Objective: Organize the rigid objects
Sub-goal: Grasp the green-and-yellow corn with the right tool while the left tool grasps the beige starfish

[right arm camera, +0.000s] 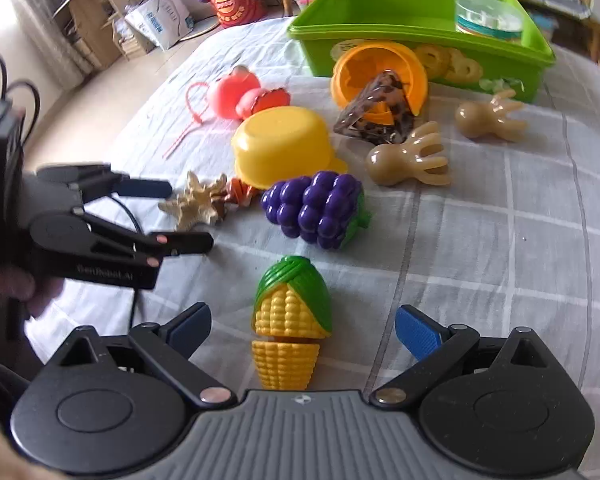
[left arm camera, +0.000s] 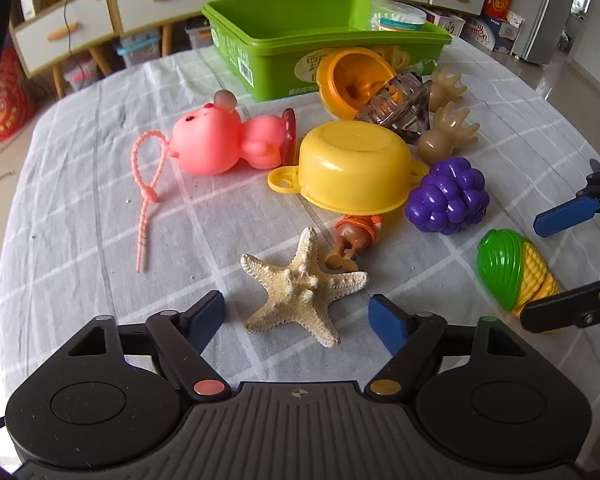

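A pale starfish (left arm camera: 300, 292) lies on the checked cloth between the blue pads of my left gripper (left arm camera: 296, 316); the pads stand off both sides of it, open. A toy corn cob (right arm camera: 292, 320) in two pieces lies between the fingers of my right gripper (right arm camera: 304, 324), which is open and clear of it. The left wrist view shows the right gripper (left arm camera: 532, 270) around the corn (left arm camera: 516, 276) at the right edge. The right wrist view shows the left gripper (right arm camera: 188, 214) by the starfish (right arm camera: 196, 204). A green bin (left arm camera: 276, 72) stands at the back.
Beyond the starfish lie an upturned yellow bowl (left arm camera: 352, 168), purple grapes (left arm camera: 446, 196), a pink squeeze toy (left arm camera: 220, 140), a pink tie (left arm camera: 144, 200), a tipped orange pot (left arm camera: 352, 80), a hair claw (left arm camera: 396, 108) and two tan massagers (left arm camera: 448, 136). A round box (left arm camera: 398, 16) sits in the bin.
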